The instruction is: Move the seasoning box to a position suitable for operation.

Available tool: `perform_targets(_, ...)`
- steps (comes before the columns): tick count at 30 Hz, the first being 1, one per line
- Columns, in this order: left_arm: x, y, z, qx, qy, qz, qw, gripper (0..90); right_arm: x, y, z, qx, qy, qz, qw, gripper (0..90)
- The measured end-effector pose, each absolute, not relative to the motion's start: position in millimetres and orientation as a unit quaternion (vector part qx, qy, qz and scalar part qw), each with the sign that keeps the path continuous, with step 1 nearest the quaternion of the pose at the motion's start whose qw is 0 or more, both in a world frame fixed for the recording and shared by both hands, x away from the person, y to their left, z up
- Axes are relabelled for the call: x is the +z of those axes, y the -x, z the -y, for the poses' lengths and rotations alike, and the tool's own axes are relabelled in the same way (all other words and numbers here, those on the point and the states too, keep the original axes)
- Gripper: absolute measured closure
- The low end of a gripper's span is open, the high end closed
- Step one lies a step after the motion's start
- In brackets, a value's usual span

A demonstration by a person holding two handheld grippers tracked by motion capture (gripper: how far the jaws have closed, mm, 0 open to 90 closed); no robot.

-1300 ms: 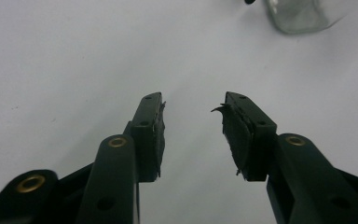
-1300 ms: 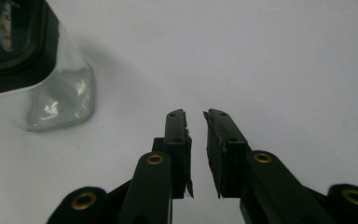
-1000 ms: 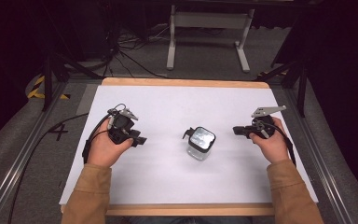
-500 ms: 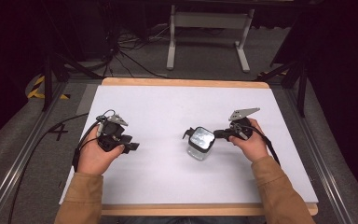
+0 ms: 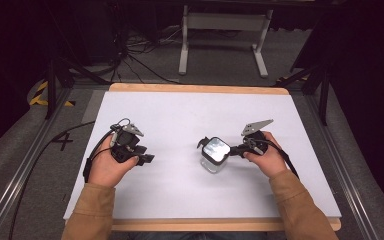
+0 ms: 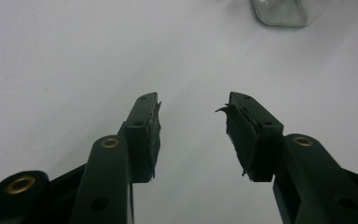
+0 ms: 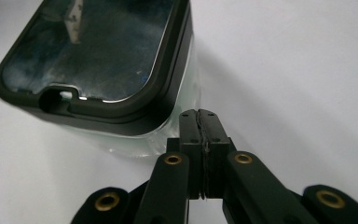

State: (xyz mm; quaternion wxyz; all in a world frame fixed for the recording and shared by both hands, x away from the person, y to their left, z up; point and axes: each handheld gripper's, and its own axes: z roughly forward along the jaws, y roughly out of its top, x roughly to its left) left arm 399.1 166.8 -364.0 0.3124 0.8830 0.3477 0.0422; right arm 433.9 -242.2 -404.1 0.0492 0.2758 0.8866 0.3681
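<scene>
Just ahead of the right gripper [image 5: 236, 149], a clear glass jar [image 5: 215, 155] with a black-rimmed lid is seen standing upright on the white table [image 5: 180, 115]; the jaws are pressed flat together with nothing between them, their tips right at the jar's side just under the lid rim. Well apart to the other side of the jar, the left gripper [image 5: 147, 158] is held with its jaws roughly half open, having just been opening, and nothing is gripped between its worn pads [image 6: 151, 135].
</scene>
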Motion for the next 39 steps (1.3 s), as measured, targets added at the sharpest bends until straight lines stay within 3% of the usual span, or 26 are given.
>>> perform_targets(16, -359.6, -410.1, -151.3, 0.039, -0.89, -0.326, 0.315, 54.4, -401.9, -401.5, 223.0, 0.329, -0.237, -0.913, 0.033, 89.9)
perform_targets(29, -358.5, -411.3, -149.5, 0.039, -0.891, -0.323, 0.317, 54.4, -399.9, -397.6, 220.8, 0.33, -0.233, -0.914, 0.027, 90.0)
perform_targets(39, -356.6, -409.2, -150.2, 0.039, -0.89, -0.32, 0.322, 54.4, -381.5, -398.0, 237.6, 0.358, -0.246, -0.899, 0.052, 89.9)
